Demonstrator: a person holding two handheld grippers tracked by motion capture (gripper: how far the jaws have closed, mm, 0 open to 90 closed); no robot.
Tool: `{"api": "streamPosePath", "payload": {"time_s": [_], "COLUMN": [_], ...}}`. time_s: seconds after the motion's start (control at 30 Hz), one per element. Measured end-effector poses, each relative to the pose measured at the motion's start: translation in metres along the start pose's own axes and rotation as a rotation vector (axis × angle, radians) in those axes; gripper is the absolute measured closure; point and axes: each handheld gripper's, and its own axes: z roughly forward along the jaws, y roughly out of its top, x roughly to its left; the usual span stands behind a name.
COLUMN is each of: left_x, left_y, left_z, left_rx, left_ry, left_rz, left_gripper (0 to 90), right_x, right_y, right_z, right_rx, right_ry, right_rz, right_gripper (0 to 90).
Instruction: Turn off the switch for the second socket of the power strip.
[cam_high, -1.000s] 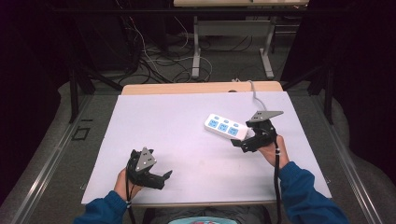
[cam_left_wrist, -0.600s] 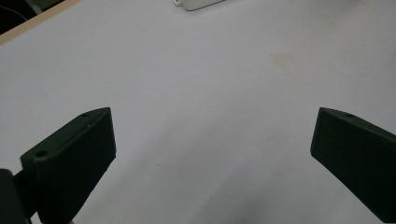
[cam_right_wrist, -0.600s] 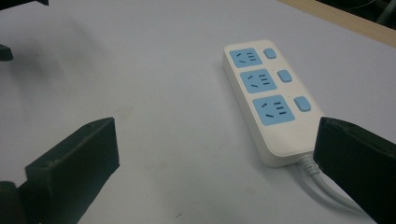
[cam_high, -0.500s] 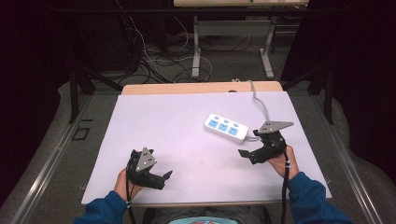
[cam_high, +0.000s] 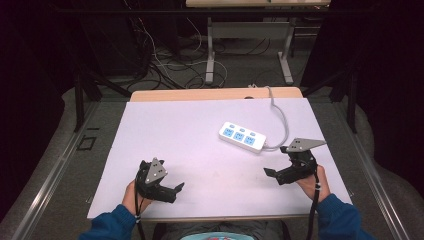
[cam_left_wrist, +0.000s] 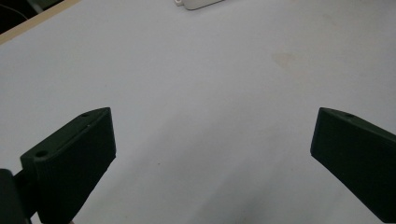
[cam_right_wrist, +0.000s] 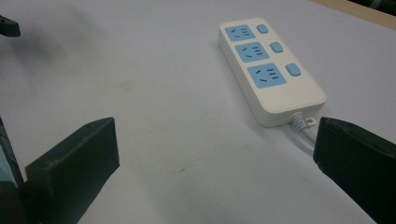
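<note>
At the lower left of the high view we see our left gripper (cam_high: 176, 189) with jaws spread on nothing, the white power strip (cam_high: 242, 136) with unlabelled blue sockets lying right of centre, and our right gripper (cam_high: 267, 172) lower right, jaws likewise spread.

A white power strip (cam_high: 242, 137) with three blue sockets and blue switches is lying on the pale lilac table (cam_high: 180, 130), its grey-white cable (cam_high: 278, 112) trailing off; both grippers' jaws are showing black.
</note>
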Motion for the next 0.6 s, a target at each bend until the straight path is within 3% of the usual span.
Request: {"api": "streamPosePath", "payload": {"time_s": [0.6], "left_x": [0.0], "left_y": [0.0], "left_z": [0.0], "left_rx": [0.002], "left_ry": [0.002], "left_rz": [0.002], "left_gripper": [0.0], "right_x": [0.012], "right_y": [-0.021], "right_z": [-0.013], "right_rx": [0.006], "right_ry": [-0.021], "right_rz": [0.01], "right_gripper": [0.0]}}
